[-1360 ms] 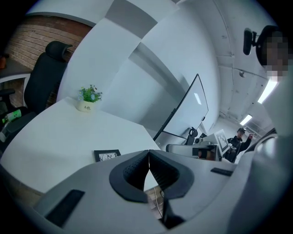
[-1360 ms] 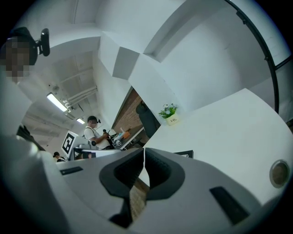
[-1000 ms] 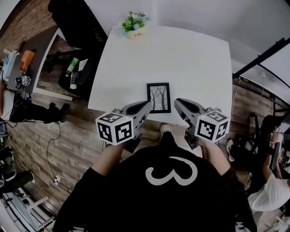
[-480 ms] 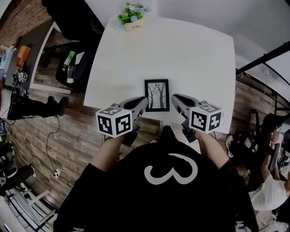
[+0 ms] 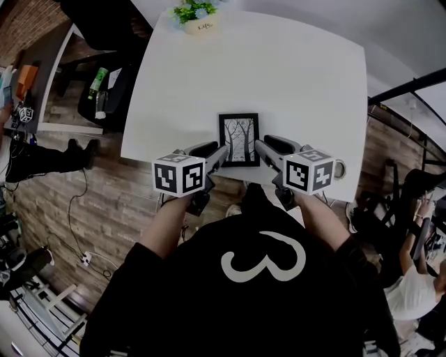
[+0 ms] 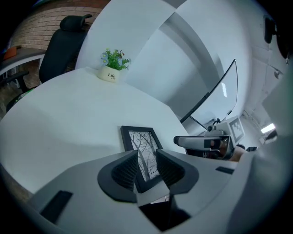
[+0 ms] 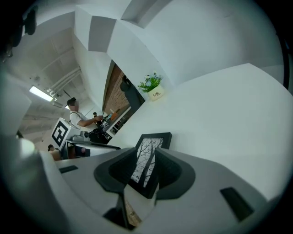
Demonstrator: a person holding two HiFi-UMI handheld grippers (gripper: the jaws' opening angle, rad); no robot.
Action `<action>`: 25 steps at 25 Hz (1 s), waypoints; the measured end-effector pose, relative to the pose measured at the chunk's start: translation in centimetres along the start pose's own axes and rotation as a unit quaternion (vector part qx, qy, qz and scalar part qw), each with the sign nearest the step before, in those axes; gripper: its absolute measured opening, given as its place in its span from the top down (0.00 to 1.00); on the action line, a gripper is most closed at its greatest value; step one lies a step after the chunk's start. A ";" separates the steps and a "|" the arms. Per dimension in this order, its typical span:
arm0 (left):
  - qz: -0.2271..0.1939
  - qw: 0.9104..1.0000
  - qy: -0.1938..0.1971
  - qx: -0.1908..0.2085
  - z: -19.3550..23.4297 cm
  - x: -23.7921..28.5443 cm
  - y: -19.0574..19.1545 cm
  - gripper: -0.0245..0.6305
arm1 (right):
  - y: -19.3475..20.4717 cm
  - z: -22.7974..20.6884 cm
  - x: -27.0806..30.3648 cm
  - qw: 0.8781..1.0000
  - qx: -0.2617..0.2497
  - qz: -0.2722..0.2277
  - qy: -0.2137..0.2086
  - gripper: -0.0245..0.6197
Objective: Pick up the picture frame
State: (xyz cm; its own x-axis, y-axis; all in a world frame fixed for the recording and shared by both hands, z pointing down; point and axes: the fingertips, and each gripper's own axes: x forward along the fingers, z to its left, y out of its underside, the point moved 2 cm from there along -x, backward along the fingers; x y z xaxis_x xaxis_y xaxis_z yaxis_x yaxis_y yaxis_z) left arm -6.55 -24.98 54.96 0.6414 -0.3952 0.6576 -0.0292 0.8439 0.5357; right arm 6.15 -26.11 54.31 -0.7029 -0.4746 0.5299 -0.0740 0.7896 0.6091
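A small black picture frame (image 5: 239,139) with a tree drawing lies flat near the front edge of the white table (image 5: 293,77). My left gripper (image 5: 217,153) is at its near left corner and my right gripper (image 5: 259,148) at its near right corner. Both sets of jaws are opening. In the left gripper view the frame (image 6: 139,141) shows through the gap of the left gripper (image 6: 147,167), and no pad presses on it. In the right gripper view the frame (image 7: 150,151) likewise shows between the spread fingers (image 7: 118,171) of the right gripper (image 7: 145,171).
A small potted plant (image 5: 194,15) stands at the table's far edge. The table's front edge runs just under both grippers. A black chair (image 5: 104,21) and a side desk with a green bottle (image 5: 96,82) stand to the left. A person (image 5: 418,279) sits at the right.
Both grippers have come down and forward to the frame's near corners. Their jaws, shut before, now stand apart.
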 end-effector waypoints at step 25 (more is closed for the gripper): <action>0.039 0.997 -0.066 -0.010 2.8 3.7 1.3 0.78 | 3.2 -2.4 3.6 0.993 -0.022 0.060 0.103 0.76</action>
State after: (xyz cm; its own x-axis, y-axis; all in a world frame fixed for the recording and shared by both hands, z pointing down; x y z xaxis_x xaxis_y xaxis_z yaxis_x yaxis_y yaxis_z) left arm -6.34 -26.33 59.58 0.5310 -0.3707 0.7620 -0.0593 0.8808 0.4698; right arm 5.09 -26.20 59.63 -0.5451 -0.4516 0.7063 0.0350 0.8295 0.5573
